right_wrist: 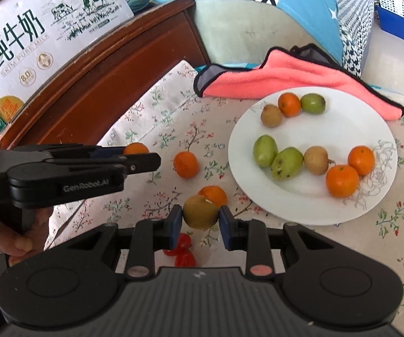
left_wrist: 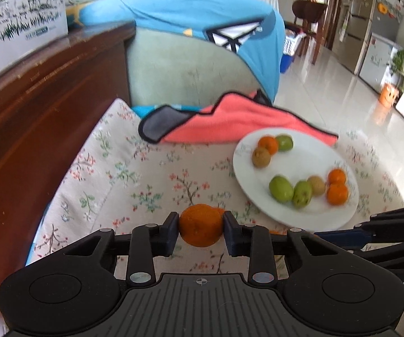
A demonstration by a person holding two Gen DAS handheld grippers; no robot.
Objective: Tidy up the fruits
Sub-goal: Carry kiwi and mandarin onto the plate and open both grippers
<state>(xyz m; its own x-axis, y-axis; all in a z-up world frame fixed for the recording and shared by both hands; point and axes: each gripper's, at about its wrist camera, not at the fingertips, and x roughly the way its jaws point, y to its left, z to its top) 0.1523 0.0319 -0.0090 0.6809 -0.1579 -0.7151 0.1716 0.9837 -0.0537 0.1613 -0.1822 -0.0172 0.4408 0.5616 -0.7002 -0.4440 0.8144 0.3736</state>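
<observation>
My left gripper (left_wrist: 201, 228) is shut on a small orange (left_wrist: 200, 224) and holds it above the floral cloth. From the right wrist view that same left gripper (right_wrist: 143, 156) comes in from the left with the orange (right_wrist: 135, 148) between its fingers. My right gripper (right_wrist: 200, 219) is shut on a brown kiwi (right_wrist: 200, 212). A white plate (right_wrist: 314, 210) to the right carries several oranges, green fruits and kiwis. Two loose oranges (right_wrist: 185, 164) (right_wrist: 214, 193) lie on the cloth left of the plate. Red fruits (right_wrist: 182, 252) show beneath the right gripper.
A pink cloth (right_wrist: 294, 80) lies behind the plate, partly under its far rim. A wooden board (right_wrist: 103, 84) with a milk carton box (right_wrist: 33, 28) runs along the left. A padded chair (left_wrist: 188, 67) with blue fabric stands behind. A hand (right_wrist: 14, 241) holds the left gripper.
</observation>
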